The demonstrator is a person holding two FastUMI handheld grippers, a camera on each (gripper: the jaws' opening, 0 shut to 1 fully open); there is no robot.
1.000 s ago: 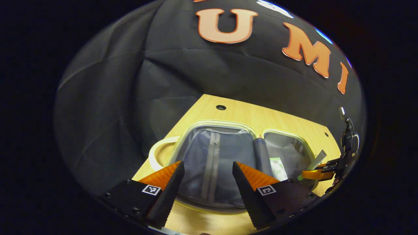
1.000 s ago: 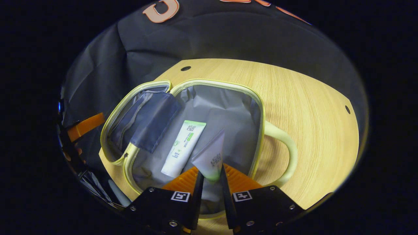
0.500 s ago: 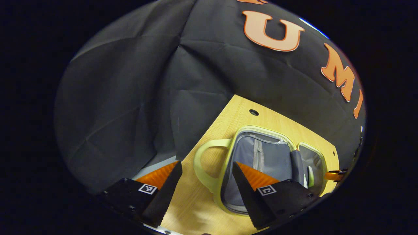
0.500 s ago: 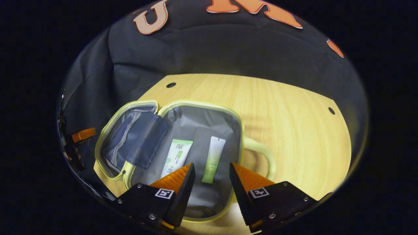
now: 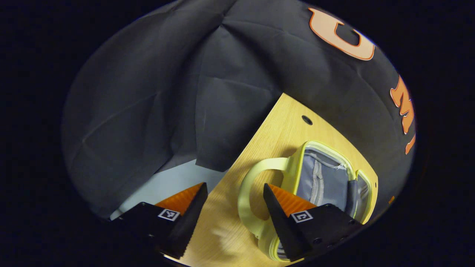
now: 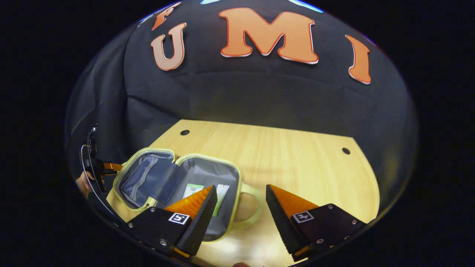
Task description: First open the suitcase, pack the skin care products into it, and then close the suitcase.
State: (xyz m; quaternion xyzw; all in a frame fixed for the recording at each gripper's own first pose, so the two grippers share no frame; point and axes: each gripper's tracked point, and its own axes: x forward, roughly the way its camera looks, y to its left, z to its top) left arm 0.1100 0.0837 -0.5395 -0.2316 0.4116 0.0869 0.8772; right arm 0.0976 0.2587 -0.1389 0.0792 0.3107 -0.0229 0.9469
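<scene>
The small yellow-rimmed suitcase (image 6: pixel 148 178) lies open flat on the wooden table (image 6: pixel 297 163), its grey lining showing. Two skin care tubes lie in its right half: a white-and-green one (image 6: pixel 191 190) and a pale one (image 6: pixel 222 193), both partly hidden by my right gripper's finger. My right gripper (image 6: pixel 241 189) hovers open above the case's right handle (image 6: pixel 254 207), holding nothing. In the left gripper view the suitcase (image 5: pixel 326 178) sits at the right, and my left gripper (image 5: pixel 233 187) is open over its left handle (image 5: pixel 246 185). The left gripper (image 6: pixel 111 167) also shows beyond the case's left edge.
The table has small round holes near its back edge (image 6: pixel 184 132) (image 6: pixel 346 151). Its left edge (image 5: pixel 237 159) drops to a pale floor (image 5: pixel 167 181). The right part of the tabletop is bare wood. A hand (image 6: pixel 82 182) holds the far gripper.
My right gripper opened, left the pale tube in the suitcase and drew back and up. My left gripper swung left from over the case's left half to its handle.
</scene>
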